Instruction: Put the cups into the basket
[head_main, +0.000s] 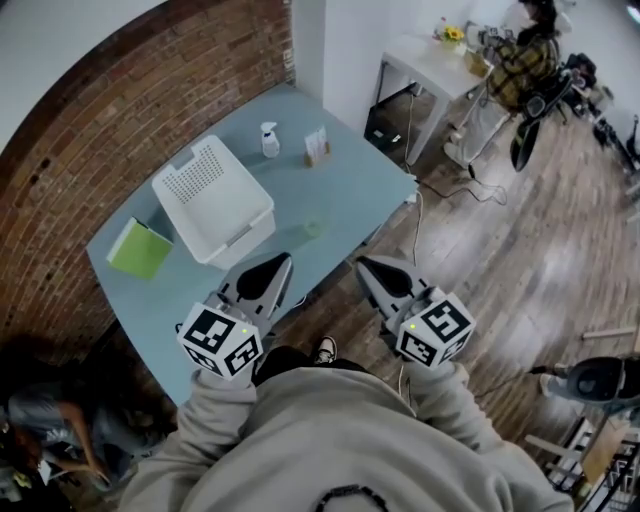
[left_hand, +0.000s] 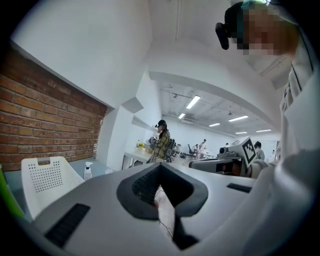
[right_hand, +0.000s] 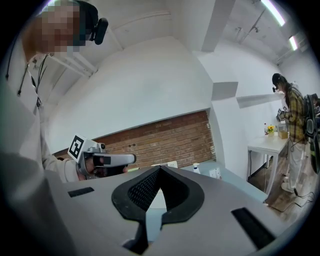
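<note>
A white perforated basket stands on the blue-grey table, and its holed wall shows at the left of the left gripper view. A small clear cup sits on the table near the front edge, right of the basket. My left gripper hangs over the table's front edge, short of the basket, shut with nothing in it. My right gripper is level beside it over the wooden floor, shut and empty.
A spray bottle and a small brown holder stand at the table's far side. A green folder-like thing lies left of the basket. Brick wall behind. A white desk and a person are at the back right.
</note>
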